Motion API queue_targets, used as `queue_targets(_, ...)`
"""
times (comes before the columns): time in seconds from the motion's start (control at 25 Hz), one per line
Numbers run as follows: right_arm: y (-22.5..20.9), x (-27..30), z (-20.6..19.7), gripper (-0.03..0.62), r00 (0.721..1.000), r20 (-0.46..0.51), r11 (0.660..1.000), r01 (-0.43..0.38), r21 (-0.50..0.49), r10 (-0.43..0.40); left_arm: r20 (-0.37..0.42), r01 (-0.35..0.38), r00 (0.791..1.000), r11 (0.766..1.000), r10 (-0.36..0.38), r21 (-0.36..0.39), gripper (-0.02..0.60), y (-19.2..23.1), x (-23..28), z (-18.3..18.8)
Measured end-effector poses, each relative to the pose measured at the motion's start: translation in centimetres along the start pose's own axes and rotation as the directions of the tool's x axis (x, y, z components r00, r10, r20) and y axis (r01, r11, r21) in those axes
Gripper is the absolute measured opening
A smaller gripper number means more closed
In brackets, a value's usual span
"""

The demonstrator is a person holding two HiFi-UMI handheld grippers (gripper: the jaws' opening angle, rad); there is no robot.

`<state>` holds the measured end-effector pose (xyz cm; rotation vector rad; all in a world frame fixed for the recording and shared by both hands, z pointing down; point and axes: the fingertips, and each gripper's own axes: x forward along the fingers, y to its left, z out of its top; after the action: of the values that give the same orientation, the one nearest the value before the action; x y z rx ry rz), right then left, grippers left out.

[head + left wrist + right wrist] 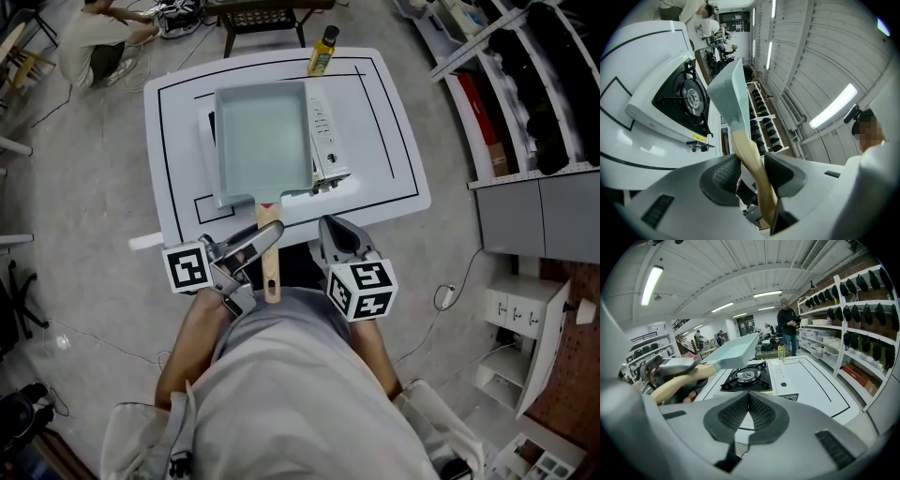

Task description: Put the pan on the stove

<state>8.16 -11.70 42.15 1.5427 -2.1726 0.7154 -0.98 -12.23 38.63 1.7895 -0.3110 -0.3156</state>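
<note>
Left gripper [258, 239] pinching pan [262, 141] by wooden handle [271, 272], pan raised over stove [328, 141] at 12 o'clock; right gripper [330, 227] at 3 o'clock, fingers [733, 413] pressed together, empty.

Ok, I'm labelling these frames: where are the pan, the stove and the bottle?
pan [263, 141]: head view, middle of its pale base.
stove [325, 136]: head view, its white control strip.
bottle [322, 56]: head view, its yellow body.

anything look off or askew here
Only the pan: it hangs clear above the stove burner, not seated, held by its wooden handle in the left tongs. Nothing looks spilled or damaged.
</note>
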Motion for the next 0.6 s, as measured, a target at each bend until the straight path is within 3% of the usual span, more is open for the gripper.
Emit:
queue_targets(0.36,-1.1,1.8,0.1,0.009,0.998,-0.048,0.999,-0.036,-0.013,0.035,0.016,-0.027,1.0,1.0,0.027,0.009,0.155,1.3,1.4,1.5)
queue_targets(0.6,-1.9,2.7,0.1,0.009,0.996,-0.072,0.999,-0.048,-0.02,0.046,0.033,-0.041,0.999,0.999,0.042,-0.031,0.156,2.5,2.1,2.0)
